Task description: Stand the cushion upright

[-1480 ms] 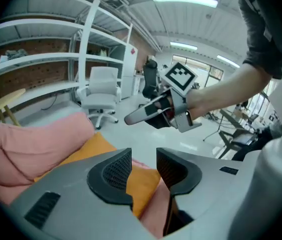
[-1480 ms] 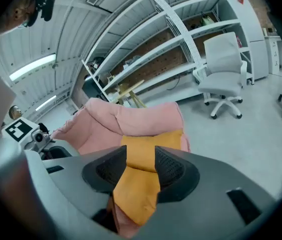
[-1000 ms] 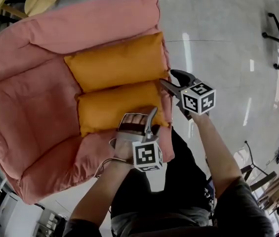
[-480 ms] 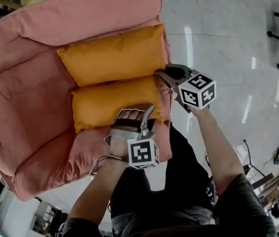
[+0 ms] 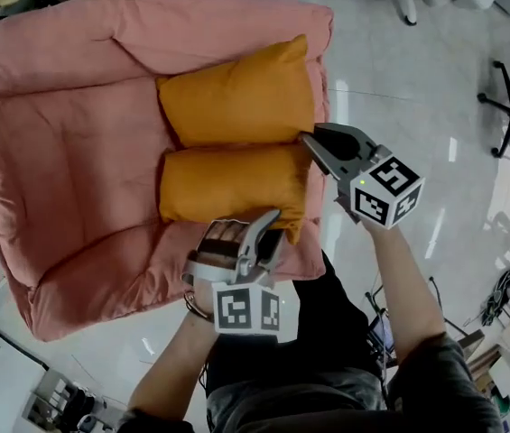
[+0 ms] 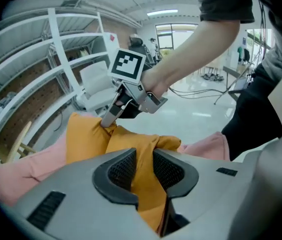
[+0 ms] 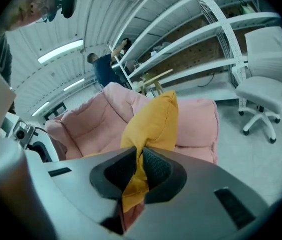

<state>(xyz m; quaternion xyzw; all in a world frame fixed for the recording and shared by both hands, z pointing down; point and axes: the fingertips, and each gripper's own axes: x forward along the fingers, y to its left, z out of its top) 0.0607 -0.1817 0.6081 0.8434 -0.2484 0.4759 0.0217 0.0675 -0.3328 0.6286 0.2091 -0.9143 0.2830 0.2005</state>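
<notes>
Two grips set; cushion not upright
Left claw and right claw had just closed on it at the armchair's front edge; raising remained.

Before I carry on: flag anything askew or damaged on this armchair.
Nothing damaged. The near orange cushion is bunched at two corners, where the jaws of the left gripper and right gripper have just been closing on it.

The left gripper, jaws just closed further, pinches the orange cushion.
</notes>
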